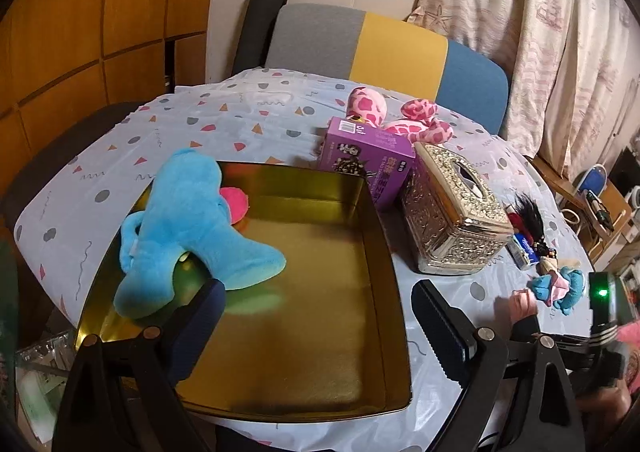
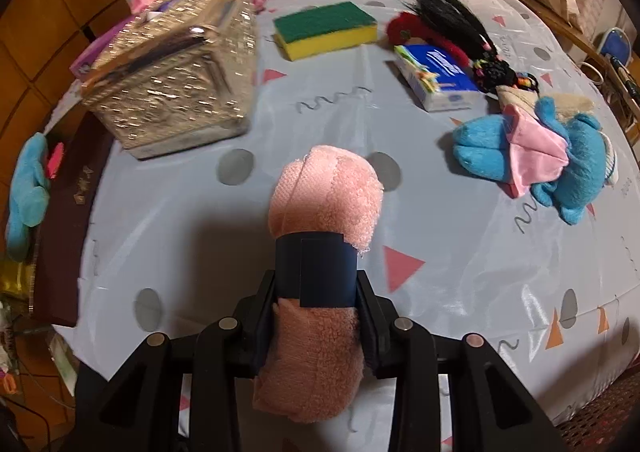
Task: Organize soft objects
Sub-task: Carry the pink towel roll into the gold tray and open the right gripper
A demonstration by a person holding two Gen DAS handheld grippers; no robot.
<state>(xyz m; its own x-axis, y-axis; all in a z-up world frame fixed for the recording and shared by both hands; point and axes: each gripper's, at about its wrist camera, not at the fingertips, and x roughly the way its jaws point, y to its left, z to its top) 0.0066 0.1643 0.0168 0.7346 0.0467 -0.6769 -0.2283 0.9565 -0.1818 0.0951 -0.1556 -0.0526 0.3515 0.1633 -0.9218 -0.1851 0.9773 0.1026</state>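
Left wrist view: left gripper (image 1: 316,316) spread wide, nothing between the fingers. Gold tin (image 1: 394,272) lies directly ahead and below. Blue plush (image 1: 192,228) rests over the tin's far-left wall, ahead-left of the left finger. Right gripper (image 1: 524,326) shows low at right, beyond the tin's right wall.

Right wrist view: right gripper (image 2: 320,272) pinching the rolled pink towel (image 2: 324,195), long axis running along the fingers, roll protruding past the tips. Tin sits off to its left, so I judge the carry goes leftward; right hand is the one loaded.
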